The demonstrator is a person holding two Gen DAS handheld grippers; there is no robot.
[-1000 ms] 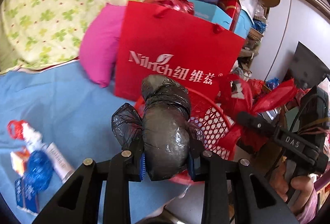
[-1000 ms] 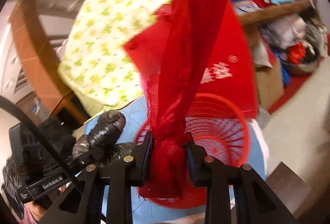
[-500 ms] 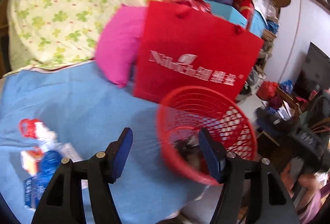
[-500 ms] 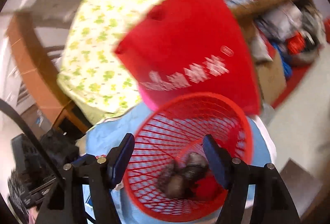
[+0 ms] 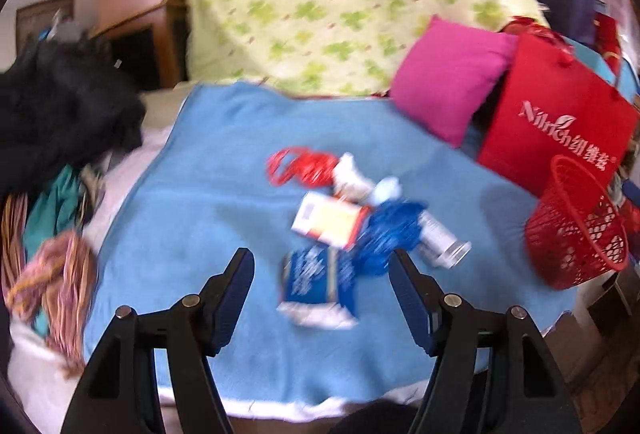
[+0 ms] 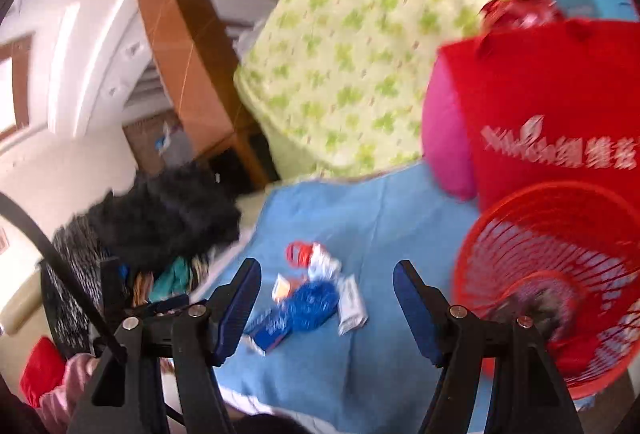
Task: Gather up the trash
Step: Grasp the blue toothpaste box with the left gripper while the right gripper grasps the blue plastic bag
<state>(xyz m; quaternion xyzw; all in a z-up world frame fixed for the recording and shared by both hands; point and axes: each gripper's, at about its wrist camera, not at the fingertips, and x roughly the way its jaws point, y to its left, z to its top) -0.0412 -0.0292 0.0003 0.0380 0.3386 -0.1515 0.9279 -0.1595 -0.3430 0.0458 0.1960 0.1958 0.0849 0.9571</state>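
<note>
A pile of trash lies on the blue blanket (image 5: pixel 208 218): a red wrapper (image 5: pixel 298 164), a white and orange box (image 5: pixel 330 220), a crumpled blue bag (image 5: pixel 390 232), a blue and white packet (image 5: pixel 316 276) and a white tube (image 5: pixel 440 240). My left gripper (image 5: pixel 322 274) is open and empty, just in front of the pile. The red mesh basket (image 5: pixel 576 230) stands at the blanket's right edge. In the right wrist view my right gripper (image 6: pixel 326 288) is open and empty, the pile (image 6: pixel 312 300) lies beyond it, and the basket (image 6: pixel 560 274) holds dark and red bags.
A red paper bag (image 5: pixel 556 122) and a pink cushion (image 5: pixel 448 74) stand behind the basket. A green-patterned quilt (image 5: pixel 340 2) rises at the back. Dark clothes (image 5: pixel 60 106) and striped fabric (image 5: pixel 52 286) lie left of the blanket.
A second ago the left gripper held a black bag and the right a red bag over the basket. Both were let go into it. Both grippers have swung left toward the trash pile.
</note>
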